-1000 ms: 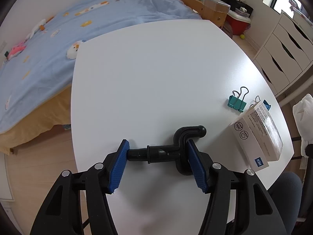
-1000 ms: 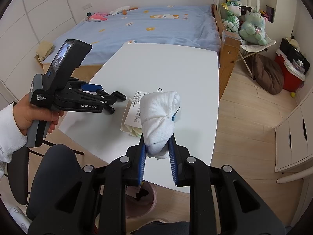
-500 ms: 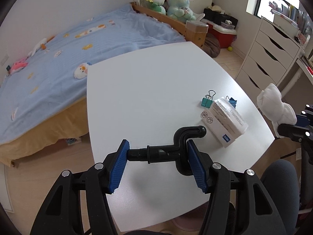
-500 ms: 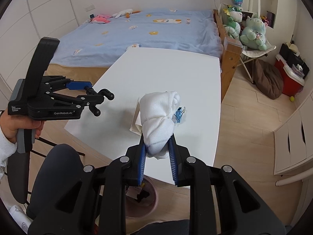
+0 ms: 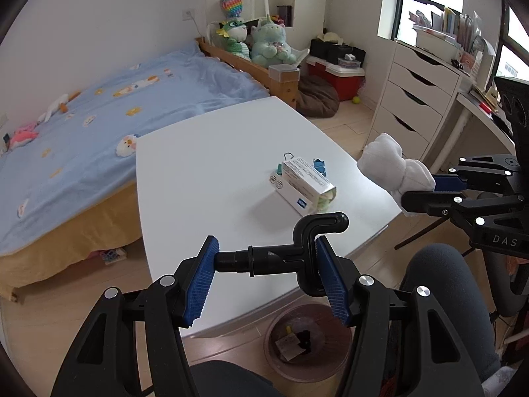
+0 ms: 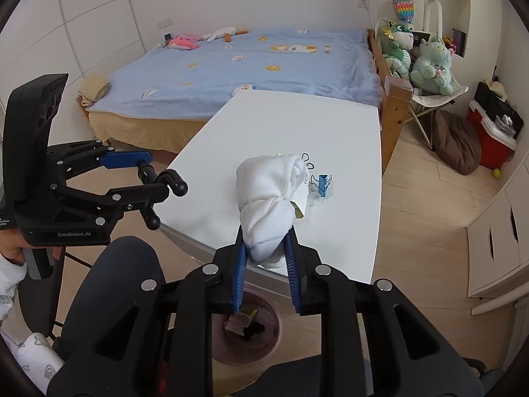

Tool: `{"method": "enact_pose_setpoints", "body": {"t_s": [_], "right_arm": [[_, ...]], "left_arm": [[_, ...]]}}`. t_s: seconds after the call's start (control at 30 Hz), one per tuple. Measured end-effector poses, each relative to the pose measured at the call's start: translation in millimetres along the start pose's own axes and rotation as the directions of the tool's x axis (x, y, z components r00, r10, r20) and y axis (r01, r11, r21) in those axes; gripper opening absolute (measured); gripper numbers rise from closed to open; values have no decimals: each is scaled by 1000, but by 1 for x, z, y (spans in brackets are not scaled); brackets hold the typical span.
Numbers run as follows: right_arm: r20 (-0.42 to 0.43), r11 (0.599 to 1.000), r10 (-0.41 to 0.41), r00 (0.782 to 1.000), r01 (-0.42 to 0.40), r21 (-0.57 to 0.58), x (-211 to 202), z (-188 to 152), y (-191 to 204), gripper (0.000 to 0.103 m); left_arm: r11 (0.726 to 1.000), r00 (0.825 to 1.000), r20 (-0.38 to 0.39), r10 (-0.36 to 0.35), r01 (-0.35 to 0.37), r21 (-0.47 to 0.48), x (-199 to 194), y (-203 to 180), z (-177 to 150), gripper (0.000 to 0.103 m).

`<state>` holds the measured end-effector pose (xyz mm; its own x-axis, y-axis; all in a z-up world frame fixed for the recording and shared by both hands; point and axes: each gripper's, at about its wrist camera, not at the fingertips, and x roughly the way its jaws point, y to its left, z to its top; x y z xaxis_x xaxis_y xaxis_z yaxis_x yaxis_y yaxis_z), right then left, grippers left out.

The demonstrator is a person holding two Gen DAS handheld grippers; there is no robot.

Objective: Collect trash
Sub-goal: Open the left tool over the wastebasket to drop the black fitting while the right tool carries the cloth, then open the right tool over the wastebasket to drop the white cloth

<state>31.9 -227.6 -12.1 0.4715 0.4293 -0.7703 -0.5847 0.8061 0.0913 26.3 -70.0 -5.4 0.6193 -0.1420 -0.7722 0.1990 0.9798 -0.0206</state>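
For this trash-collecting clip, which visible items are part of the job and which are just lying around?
Part of the job:
- black plastic pipe piece, clamped in the left gripper
- white cloth bundle, clamped in the right gripper
- pink bin on the floor

Lying about:
- white carton
- binder clips
- plush toys

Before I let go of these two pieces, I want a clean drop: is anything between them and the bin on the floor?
Nothing visible blocks either drop. The bin sits on the floor below the table edge. The white cloth in the right gripper and the black fitting in the left gripper hang above it, slightly tableward.
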Motion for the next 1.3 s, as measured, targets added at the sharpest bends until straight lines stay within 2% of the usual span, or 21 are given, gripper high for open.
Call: {"method": "enact_pose_setpoints", "body": {"t_s": [0.47, 0.8, 0.87, 0.9, 1.03, 1.3], "right_arm": [[-12, 1000, 14, 1000, -14, -12, -24, -42, 23, 22], [-27, 1000, 22, 999, -22, 0, -24, -52, 25, 22], [-26, 1000, 25, 999, -25, -1, -24, -51, 26, 22], [-27, 1000, 26, 999, -26, -1, -24, -50, 26, 22], [-30, 999, 32, 999, -32, -4, -23, -50, 27, 22], [-33, 999, 41, 999, -41, -4, -23, -54, 31, 22]], "left_arm": [[998, 997, -46, -55, 57, 36, -3, -35, -55, 58], [993, 991, -78, -107, 110, 35, -3, -43, -67, 59], [993, 991, -75, -110, 113, 41, -2, -44, -69, 73], [993, 992, -64, -112, 115, 37, -3, -43, -69, 88], [993, 992, -60, -111, 113, 22, -3, -40, -68, 95], [997, 996, -46, -81, 81, -3, -8, -31, -69, 95]]}}
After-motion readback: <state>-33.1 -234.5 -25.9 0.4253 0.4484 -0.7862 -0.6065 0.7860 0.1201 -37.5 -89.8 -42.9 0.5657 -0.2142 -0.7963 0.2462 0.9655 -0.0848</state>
